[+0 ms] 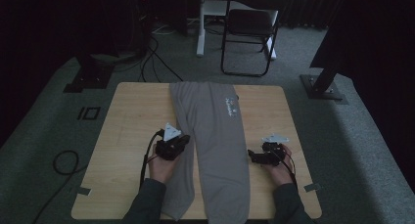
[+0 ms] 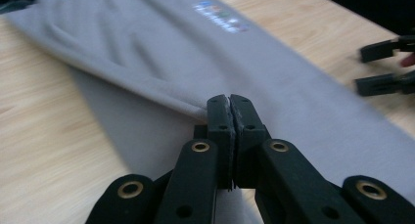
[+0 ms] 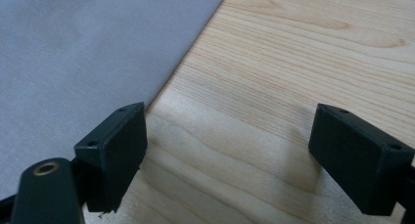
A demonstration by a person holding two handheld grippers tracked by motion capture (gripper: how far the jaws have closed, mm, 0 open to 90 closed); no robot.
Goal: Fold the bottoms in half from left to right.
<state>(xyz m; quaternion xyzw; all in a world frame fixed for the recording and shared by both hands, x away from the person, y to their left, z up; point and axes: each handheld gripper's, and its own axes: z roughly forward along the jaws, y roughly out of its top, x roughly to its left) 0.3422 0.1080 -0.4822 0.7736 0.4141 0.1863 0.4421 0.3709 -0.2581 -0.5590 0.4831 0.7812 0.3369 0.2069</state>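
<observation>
On the table: grey trousers, laid lengthwise down its middle. Left gripper pinches their left edge; right gripper gapes empty beside them. I lift evenly, folding across.

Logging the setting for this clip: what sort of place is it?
Probably a lab or studio set up for recording, not a home: a wooden table on grey carpet, dark curtains behind, a folding chair, loose cables on the floor and metal stand feet either side.
</observation>
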